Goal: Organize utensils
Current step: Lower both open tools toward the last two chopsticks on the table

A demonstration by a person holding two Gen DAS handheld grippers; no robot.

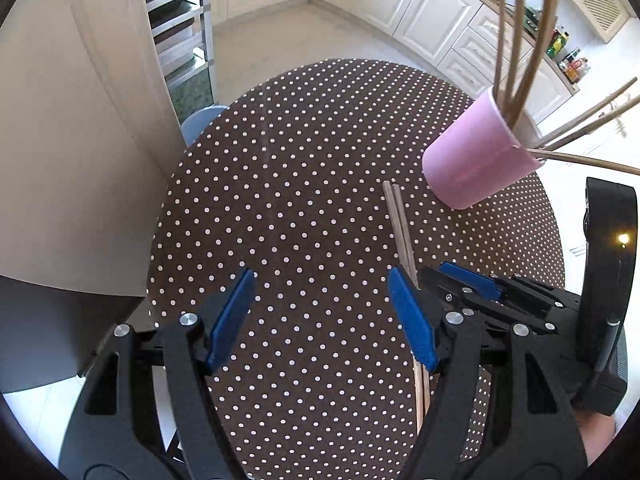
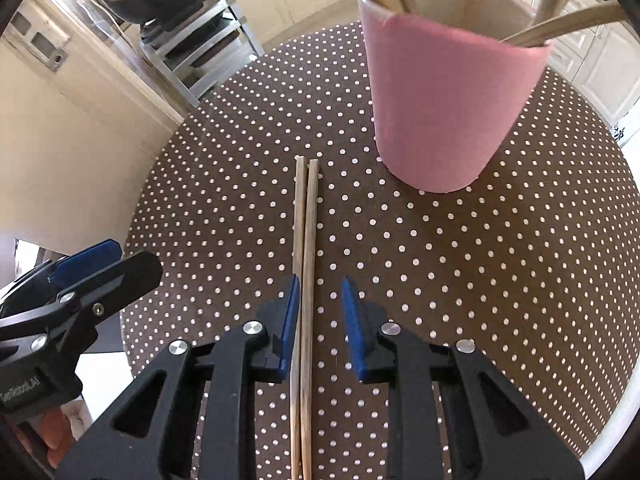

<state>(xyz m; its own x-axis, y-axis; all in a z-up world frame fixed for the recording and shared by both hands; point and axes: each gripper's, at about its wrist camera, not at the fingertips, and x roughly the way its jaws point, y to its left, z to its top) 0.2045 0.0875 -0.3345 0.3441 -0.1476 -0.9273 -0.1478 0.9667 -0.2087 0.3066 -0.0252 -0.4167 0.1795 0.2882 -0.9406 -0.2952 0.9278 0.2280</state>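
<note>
A pair of wooden chopsticks point(image 2: 305, 232) lies side by side on the brown polka-dot table point(image 2: 480, 280), also seen in the left wrist view point(image 1: 401, 224). My right gripper point(image 2: 320, 292) is open around them, its left pad point(image 2: 291, 320) touching one stick. A pink cup point(image 2: 448, 104) holding several chopsticks stands just beyond to the right, also in the left wrist view point(image 1: 476, 152). My left gripper point(image 1: 320, 284) is open and empty above the table, left of the chopsticks. The right gripper point(image 1: 472, 284) shows in the left wrist view.
A metal rack point(image 1: 188, 40) and a blue chair point(image 1: 200, 120) stand beyond the table's far left edge. White kitchen cabinets point(image 1: 432, 12) line the back. The table edge point(image 2: 624, 400) is close on the right.
</note>
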